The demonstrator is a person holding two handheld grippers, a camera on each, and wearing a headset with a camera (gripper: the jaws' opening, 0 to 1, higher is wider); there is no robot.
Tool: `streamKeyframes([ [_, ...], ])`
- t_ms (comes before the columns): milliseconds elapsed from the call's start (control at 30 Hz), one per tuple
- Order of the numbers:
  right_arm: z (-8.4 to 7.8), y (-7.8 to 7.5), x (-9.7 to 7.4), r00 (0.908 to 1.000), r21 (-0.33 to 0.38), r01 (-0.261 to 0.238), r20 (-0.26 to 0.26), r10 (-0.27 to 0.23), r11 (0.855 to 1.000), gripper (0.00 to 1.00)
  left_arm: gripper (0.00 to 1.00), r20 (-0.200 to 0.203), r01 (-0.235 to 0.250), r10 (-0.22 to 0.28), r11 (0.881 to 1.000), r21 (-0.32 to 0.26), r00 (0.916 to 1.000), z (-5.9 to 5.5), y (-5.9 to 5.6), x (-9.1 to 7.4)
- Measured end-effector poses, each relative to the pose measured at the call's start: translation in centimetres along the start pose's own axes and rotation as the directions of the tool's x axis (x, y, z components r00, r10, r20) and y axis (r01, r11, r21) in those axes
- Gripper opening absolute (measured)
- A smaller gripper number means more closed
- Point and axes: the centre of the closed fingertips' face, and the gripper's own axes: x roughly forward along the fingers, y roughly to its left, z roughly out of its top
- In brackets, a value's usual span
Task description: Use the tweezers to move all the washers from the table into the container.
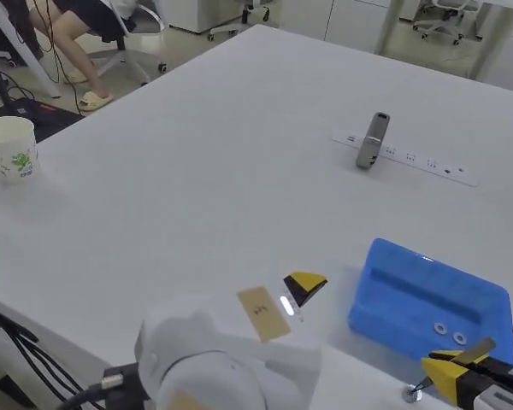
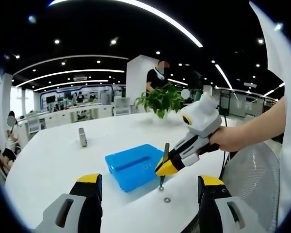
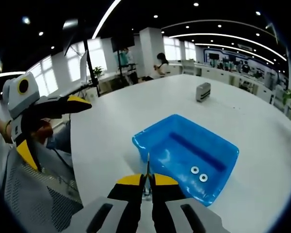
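At the lower right of the head view, the right gripper [image 1: 451, 369] has its jaws pressed together on the slim metal tweezers [image 3: 148, 165], just beside the near edge of the blue plastic rectangular container [image 1: 410, 290]. Two small metal washers [image 3: 194, 170] lie inside it, close together. In the left gripper view a third washer [image 2: 167, 199] lies on the white tabletop [image 2: 53, 160], just below the tweezers' tip. Whether the tip carries anything cannot be told. The left gripper [image 2: 150, 180] has its jaws spread, holding nothing.
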Motion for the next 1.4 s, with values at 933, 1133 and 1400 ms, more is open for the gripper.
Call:
streamKeyframes([
  [933, 6.1, -1.3, -3.0, 0.9791, 0.051, 0.002, 0.203, -0.012, 0.999, 0.02, 0.82, 0.004, -0.001, 0.001, 1.0, -0.004, 1.0, 0.0, 0.1, -0.1],
  [1133, 7.0, -2.8, -2.8, 0.9747, 0.052, 0.016, 0.222, -0.027, 0.999, 0.02, 0.82, 0.003, 0.001, -0.001, 1.0, -0.003, 1.0, 0.0, 0.0, -0.1],
  [1400, 7.0, -4.5, -1.4, 0.9792, 0.029, 0.035, 0.199, -0.04, 0.999, 0.02, 0.82, -0.001, 0.005, -0.005, 1.0, 0.001, 1.0, -0.1, -0.1, 0.0],
])
